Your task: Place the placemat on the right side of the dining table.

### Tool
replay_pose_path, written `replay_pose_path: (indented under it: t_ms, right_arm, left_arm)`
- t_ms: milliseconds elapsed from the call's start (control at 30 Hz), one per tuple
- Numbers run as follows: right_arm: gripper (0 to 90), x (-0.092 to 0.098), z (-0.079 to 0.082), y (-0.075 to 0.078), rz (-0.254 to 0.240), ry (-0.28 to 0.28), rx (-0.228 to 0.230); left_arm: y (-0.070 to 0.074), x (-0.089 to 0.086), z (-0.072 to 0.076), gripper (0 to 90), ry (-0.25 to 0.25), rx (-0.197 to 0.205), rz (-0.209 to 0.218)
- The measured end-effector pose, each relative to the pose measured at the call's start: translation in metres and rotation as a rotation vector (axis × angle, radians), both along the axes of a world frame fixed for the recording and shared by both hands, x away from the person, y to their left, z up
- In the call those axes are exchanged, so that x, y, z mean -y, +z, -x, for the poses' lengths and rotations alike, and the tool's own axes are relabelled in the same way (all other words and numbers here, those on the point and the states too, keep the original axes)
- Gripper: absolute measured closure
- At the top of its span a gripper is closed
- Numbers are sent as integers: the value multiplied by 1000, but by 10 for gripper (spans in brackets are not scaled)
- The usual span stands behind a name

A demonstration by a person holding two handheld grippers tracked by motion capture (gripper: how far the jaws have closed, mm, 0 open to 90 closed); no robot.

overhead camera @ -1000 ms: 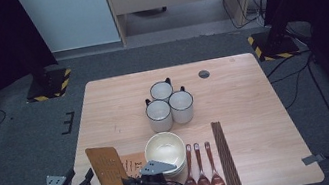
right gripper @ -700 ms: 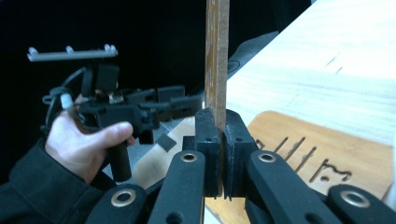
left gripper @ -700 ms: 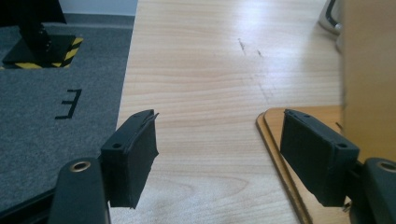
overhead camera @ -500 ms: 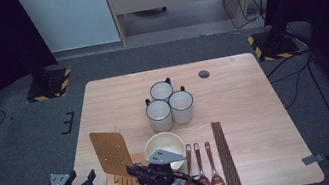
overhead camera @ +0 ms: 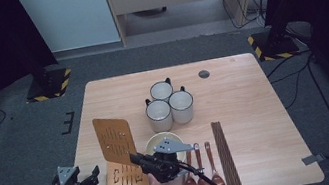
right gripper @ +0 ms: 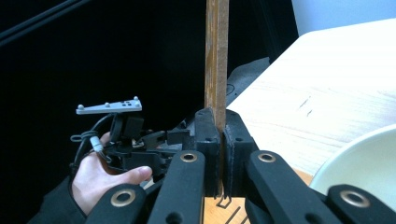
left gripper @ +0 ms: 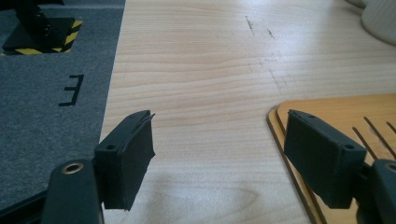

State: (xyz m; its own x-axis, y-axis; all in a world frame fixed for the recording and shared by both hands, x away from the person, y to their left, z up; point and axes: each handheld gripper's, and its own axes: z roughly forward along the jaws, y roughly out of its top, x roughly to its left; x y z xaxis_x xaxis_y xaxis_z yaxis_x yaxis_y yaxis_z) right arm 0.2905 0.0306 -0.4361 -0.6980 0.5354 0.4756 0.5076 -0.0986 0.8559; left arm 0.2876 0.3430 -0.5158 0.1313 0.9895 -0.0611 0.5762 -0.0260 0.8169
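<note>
We see the right gripper [overhead camera: 135, 158] clamping the upper board [overhead camera: 115, 141] edge-on, long axis near upright; the left gripper [overhead camera: 95, 171], just widening, holds nothing.

Wooden table [overhead camera: 254, 97]; mugs [overhead camera: 169, 104], bowl [overhead camera: 158, 144], spoons [overhead camera: 202, 177], chopsticks [overhead camera: 226, 155], slotted board [overhead camera: 126, 180].

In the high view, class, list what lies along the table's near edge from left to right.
Flat slotted wooden board → cream ceramic bowl → three brown wooden spoons → bundle of dark brown chopsticks.
</note>
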Motion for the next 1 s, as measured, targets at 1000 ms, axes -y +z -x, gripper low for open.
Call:
replay_pose_path:
  t_ms: [1000]
  right_arm:
    - [871,48,-29,37,-69,-62,33]
  left_arm:
    - [3,27,-49,206,4,-21,-9]
